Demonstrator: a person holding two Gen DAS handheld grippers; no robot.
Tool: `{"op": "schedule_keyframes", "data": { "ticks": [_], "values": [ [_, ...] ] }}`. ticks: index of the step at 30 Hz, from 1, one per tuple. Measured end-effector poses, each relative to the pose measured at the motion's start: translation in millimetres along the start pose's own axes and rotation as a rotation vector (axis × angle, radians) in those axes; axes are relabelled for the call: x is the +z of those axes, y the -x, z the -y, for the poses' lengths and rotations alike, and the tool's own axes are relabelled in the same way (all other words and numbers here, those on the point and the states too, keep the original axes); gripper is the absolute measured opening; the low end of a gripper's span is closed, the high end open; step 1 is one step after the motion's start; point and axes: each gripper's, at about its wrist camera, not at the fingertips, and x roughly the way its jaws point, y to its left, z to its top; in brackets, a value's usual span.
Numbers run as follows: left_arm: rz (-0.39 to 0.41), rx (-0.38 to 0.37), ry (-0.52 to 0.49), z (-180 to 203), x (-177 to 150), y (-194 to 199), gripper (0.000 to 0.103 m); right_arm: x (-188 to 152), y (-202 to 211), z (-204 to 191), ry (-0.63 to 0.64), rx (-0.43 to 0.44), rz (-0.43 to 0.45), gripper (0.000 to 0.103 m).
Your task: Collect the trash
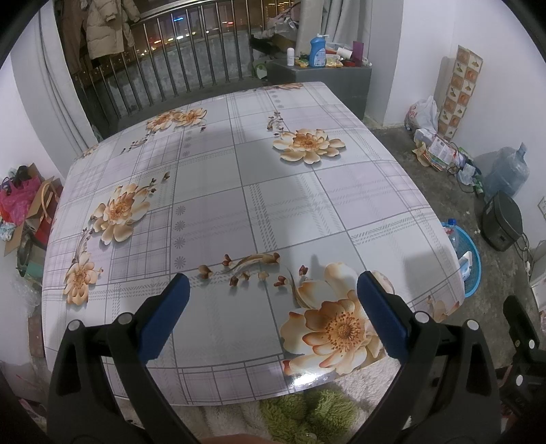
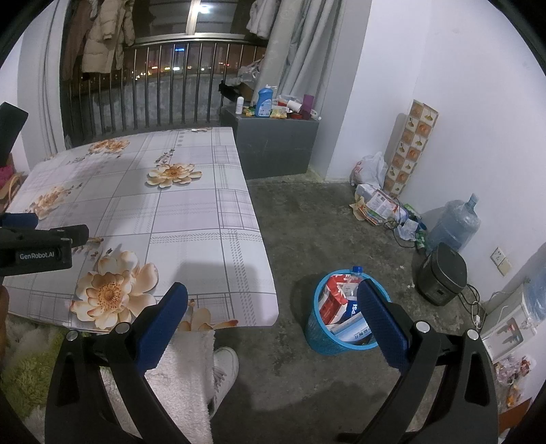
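Right view only: blue trash basket (image 2: 320,336) on floor off counter's (image 2: 191,218) right edge, stuffed with packaging, bottle. Left tongs (image 1: 273,307), right tongs (image 2: 273,309) both wide apart, holding nothing.

I see a desk (image 1: 211,191) under a grey checked cloth printed with cream flowers. Beyond it a metal railing (image 1: 177,71) runs before a dark window with city lights outside; coats (image 1: 105,27) hang at the left. Pale curtains (image 2: 300,44) hang by a grey cabinet (image 2: 276,147) crowded with bottles. The walls (image 2: 460,68) are white and the floor (image 2: 324,222) bare, stained concrete. A tall patterned box (image 2: 409,147) leans in the corner near a water jug (image 2: 454,222) and a black cooker (image 2: 440,273).
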Motion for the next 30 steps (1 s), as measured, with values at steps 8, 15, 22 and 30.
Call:
{"op": "schedule_keyframes", "data": {
  "ticks": [8, 15, 22, 30],
  "values": [
    [0.0, 0.0, -0.001, -3.5, -1.8, -0.3, 0.094, -0.1, 0.1, -0.2, 0.0, -0.001, 0.0, 0.097],
    [-0.001, 0.002, -0.001, -2.8, -1.3, -0.4, 0.094, 0.0, -0.6, 0.1, 0.001, 0.0, 0.0, 0.097],
    [-0.003, 0.002, -0.002, -0.8, 1.2, -0.9, 0.094, 1.0, -0.7, -1.3, 0.001, 0.0, 0.003, 0.097],
    [-0.005, 0.004, -0.002, -1.3, 0.5, -1.4, 0.094, 1.1, -1.2, -1.8, -0.001, 0.0, 0.002, 0.097]
  ]
}}
